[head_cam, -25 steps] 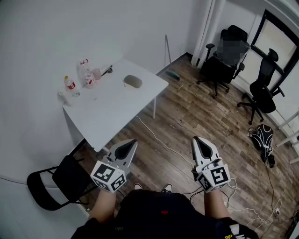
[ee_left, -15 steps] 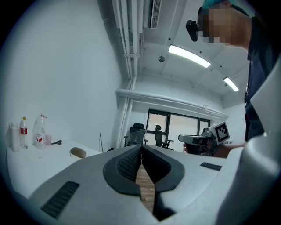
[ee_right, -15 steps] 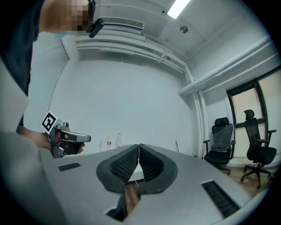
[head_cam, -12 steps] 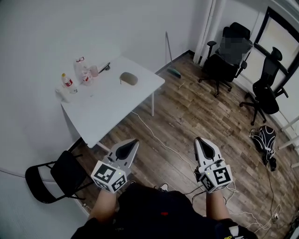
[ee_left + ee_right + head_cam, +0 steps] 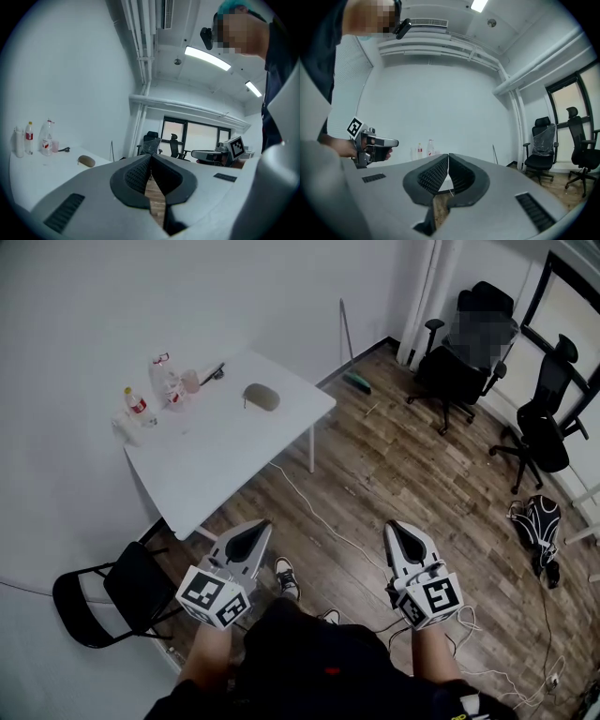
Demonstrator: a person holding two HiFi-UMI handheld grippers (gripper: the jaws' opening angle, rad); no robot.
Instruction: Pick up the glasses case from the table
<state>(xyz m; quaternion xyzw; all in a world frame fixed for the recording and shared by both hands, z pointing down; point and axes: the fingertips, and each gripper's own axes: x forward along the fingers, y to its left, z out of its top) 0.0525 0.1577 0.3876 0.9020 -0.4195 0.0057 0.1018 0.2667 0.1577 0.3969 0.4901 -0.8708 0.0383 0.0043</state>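
Observation:
The glasses case [image 5: 262, 397], an olive-brown oval, lies on the white table [image 5: 225, 451] toward its far side; the left gripper view shows the case [image 5: 86, 161] small and far off at the left. Both grippers are held level over the wooden floor, well short of the table. My left gripper [image 5: 255, 532] is shut with nothing between its jaws, its tips [image 5: 151, 157] meeting. My right gripper [image 5: 399, 530] is shut and empty too, its tips [image 5: 448, 156] touching.
Two bottles [image 5: 139, 409] and a pink cup [image 5: 191, 382] stand at the table's far left corner. A black folding chair [image 5: 108, 601] sits by the table's near end. Office chairs [image 5: 469, 352] stand at the back right. Cables [image 5: 319, 512] and a bag [image 5: 542, 526] lie on the floor.
The view has shifted slightly as the person steps; a shoe now shows between the grippers. Both grippers stay shut and have sunk a little in the picture.

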